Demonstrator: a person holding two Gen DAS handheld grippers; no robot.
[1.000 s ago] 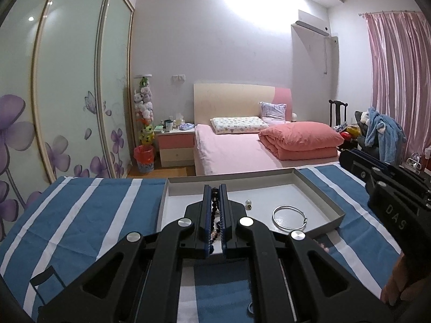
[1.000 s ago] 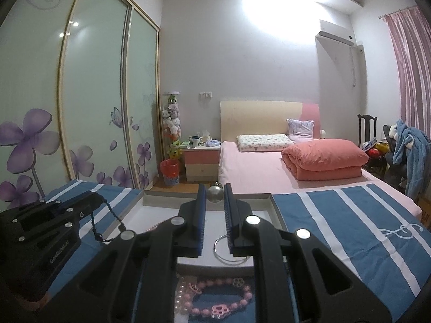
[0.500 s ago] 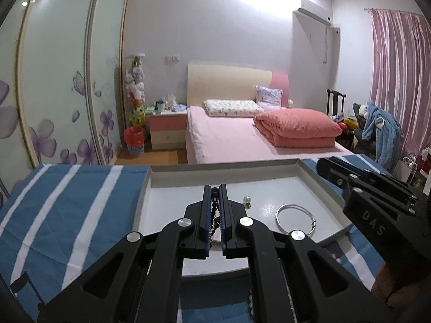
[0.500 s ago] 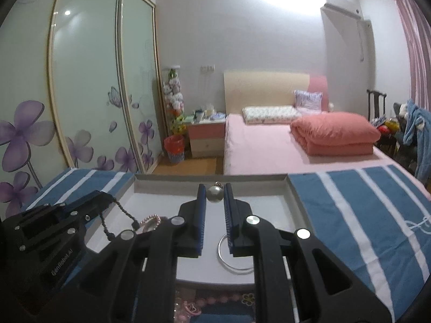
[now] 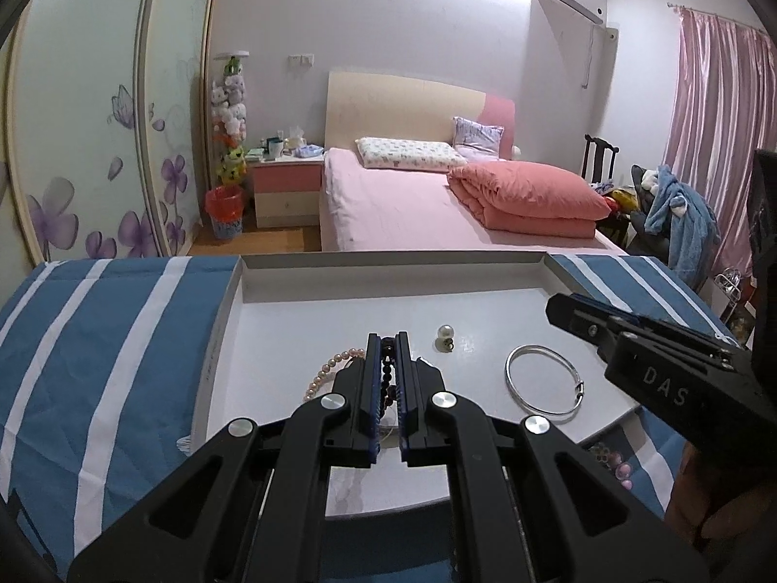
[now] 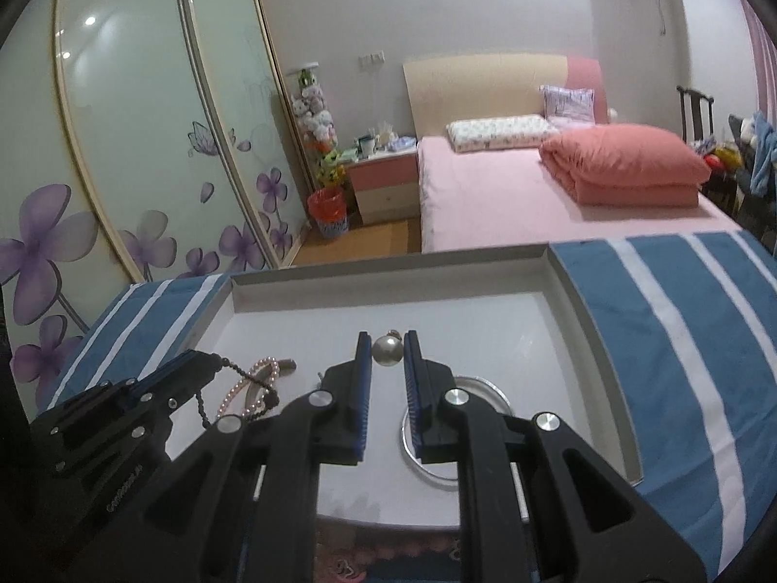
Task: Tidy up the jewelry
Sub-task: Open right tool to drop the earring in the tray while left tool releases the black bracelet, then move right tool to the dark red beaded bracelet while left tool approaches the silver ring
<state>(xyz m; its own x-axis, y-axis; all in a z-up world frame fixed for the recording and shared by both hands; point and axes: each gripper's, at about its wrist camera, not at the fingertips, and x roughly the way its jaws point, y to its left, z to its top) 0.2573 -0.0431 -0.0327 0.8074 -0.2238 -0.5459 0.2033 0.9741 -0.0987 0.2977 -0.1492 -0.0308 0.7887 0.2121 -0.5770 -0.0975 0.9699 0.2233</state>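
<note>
left gripper (image 5: 387, 340) pinching dark beads (image 6: 209, 405), pearl pendant (image 6: 386, 351)

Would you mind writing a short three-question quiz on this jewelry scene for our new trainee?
1. True or false: the silver bangle lies outside the white tray.
2. What does the left gripper hold? A) dark bead string B) bangle C) pink pillow
3. Fill in: between the fingers of the right gripper sits a round silver ___.

Key:
1. False; the bangle lies flat on the tray floor.
2. A; the string is pinched between its fingers and hangs over the pink pearl bracelet.
3. Ball; the silver ball is between the fingers above the tray.
</note>
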